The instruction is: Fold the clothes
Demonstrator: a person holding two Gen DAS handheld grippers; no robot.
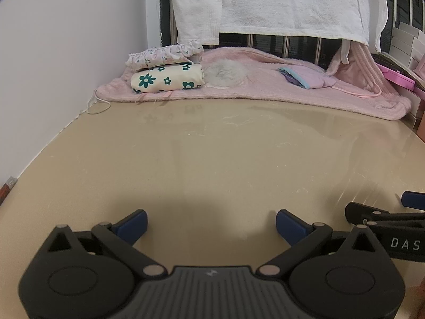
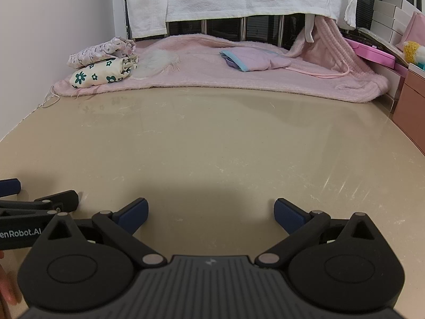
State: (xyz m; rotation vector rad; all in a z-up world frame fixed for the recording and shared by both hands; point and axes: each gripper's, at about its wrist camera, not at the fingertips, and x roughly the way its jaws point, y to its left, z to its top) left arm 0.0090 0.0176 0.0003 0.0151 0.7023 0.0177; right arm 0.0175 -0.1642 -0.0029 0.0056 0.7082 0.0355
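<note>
Both grippers sit low over the near part of the beige tabletop [image 1: 212, 159], side by side and pointing toward the far end. Left gripper [image 1: 211, 224]: jaws wide apart, nothing between the blue pads, only bare table ahead. Right gripper [image 2: 211, 214]: jaws likewise wide apart and empty. Clothes all lie at the far end, well apart from both grippers. A pink fuzzy garment [image 1: 265, 85] is spread flat across the far edge, its long axis running left to right, square to the direction the fingers point; its near hem faces the grippers, and its right end climbs toward the white towel [image 1: 279, 2] hanging behind. On its far left sits a folded stack: a cream piece with green flowers [image 1: 167, 78] with a small-print floral piece [image 1: 164, 53] on top. A grey fur tuft [image 1: 225, 73] lies just beside the stack, and a folded lilac piece with blue trim [image 1: 308, 78] rests toward the right. Judgement: the pink garment appears to be the unfolded item left, but it still carries the folded pieces. The lilac piece is nearer the right gripper, the stack nearer the left. Reaching the hem means moving both forward, one toward each end. Risk: dragging the pink garment would topple the stack.
</note>
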